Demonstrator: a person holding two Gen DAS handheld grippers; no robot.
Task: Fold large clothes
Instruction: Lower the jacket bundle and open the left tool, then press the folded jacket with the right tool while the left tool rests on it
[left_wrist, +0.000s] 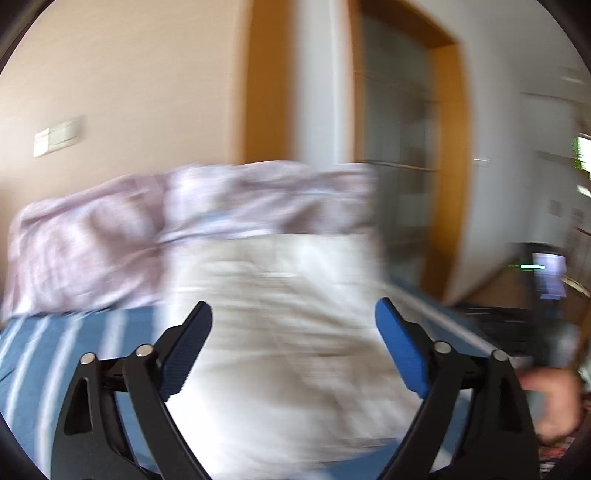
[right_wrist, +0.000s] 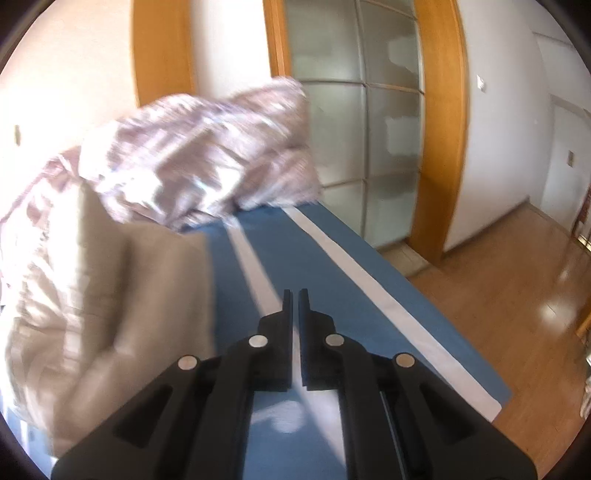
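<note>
Cream garment (left_wrist: 280, 332) lies on bed (right_wrist: 332, 280), dead ahead of wide-spread left hand-held gripper (left_wrist: 293, 314), left of nearly closed, empty right hand-held gripper (right_wrist: 295, 295); left nearer.

Cream wall (left_wrist: 122, 74) w/ light switch (left_wrist: 57, 138); wood-framed frosted-glass door (right_wrist: 364, 122). Glossy wood floor (right_wrist: 517, 295) catches sunlight. Bed w/ blue striped sheet (right_wrist: 314, 266), pinkish duvet (right_wrist: 207, 155) bunched at far end.

1 beige garment (right_wrist: 110, 295), 1 plaid quilt (right_wrist: 207, 155), 1 striped blue sheet (right_wrist: 332, 280), 2 tools (left_wrist: 293, 325) (right_wrist: 295, 295)
</note>
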